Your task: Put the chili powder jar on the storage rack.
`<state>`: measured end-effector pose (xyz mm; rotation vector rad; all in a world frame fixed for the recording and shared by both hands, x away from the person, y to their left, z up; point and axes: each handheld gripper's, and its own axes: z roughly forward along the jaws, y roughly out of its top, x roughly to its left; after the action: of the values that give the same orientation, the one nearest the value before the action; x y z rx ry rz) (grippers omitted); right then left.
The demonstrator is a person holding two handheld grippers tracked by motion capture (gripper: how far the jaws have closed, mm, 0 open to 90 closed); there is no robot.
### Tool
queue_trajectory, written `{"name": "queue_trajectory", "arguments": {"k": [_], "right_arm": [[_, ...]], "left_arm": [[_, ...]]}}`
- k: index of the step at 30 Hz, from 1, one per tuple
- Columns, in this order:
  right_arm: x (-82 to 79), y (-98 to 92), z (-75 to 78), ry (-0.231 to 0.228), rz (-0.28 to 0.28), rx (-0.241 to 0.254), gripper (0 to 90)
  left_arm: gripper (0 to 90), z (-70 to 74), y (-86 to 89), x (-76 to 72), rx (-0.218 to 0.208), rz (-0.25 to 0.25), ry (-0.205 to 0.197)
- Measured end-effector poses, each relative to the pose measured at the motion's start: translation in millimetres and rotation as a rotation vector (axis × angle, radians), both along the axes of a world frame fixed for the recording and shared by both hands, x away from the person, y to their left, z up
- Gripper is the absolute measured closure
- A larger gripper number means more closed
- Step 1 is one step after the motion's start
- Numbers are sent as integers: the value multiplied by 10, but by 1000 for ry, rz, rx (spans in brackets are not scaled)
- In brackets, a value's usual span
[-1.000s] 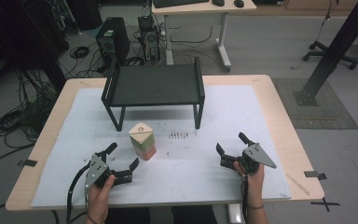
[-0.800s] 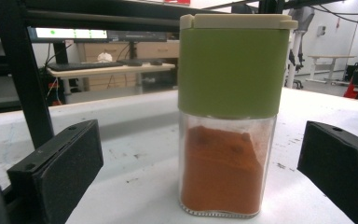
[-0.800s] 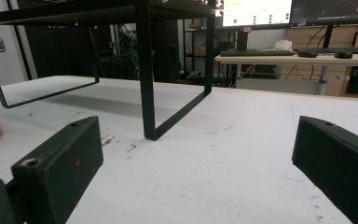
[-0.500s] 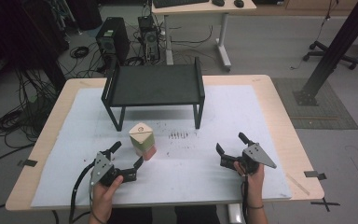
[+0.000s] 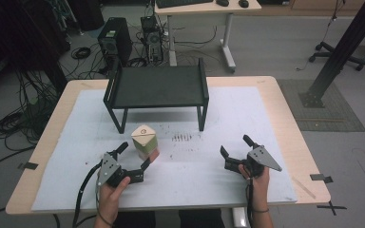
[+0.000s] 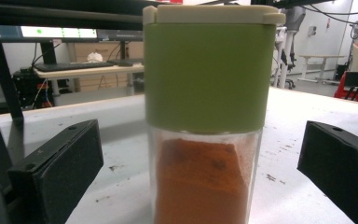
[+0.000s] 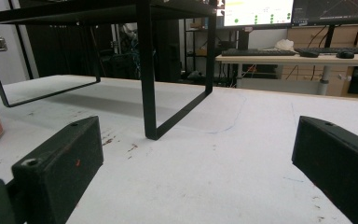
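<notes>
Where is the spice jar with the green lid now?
In the high view the spice jar stands left of centre on the table, before the black shelf, between the open jaws of the left gripper.

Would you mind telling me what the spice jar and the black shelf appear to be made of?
The spice jar: its lower body looks like clear glass or plastic, since the orange powder shows through; its green sleeve and cream lid look like matte plastic. The black shelf seems to be painted or coated metal, judging by its thin, straight legs and flat dark top.

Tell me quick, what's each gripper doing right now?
Left gripper: open, fingers either side of the spice jar, not gripping.
Right gripper: open, holding nothing.
</notes>
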<state>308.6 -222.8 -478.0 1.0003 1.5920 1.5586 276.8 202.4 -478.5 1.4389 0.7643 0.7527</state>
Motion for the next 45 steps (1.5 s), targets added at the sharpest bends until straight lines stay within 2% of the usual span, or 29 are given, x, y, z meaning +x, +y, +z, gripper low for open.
{"name": "queue_trajectory", "arguments": {"k": [23,45], "right_arm": [[-3,0,-1,-3,1,0,18],[-4,-1,-2,-5,3,0,19]], "left_arm": [[2,1,-140,149,0,-12,2],[2,3,-249,309,-5,27,13]]}}
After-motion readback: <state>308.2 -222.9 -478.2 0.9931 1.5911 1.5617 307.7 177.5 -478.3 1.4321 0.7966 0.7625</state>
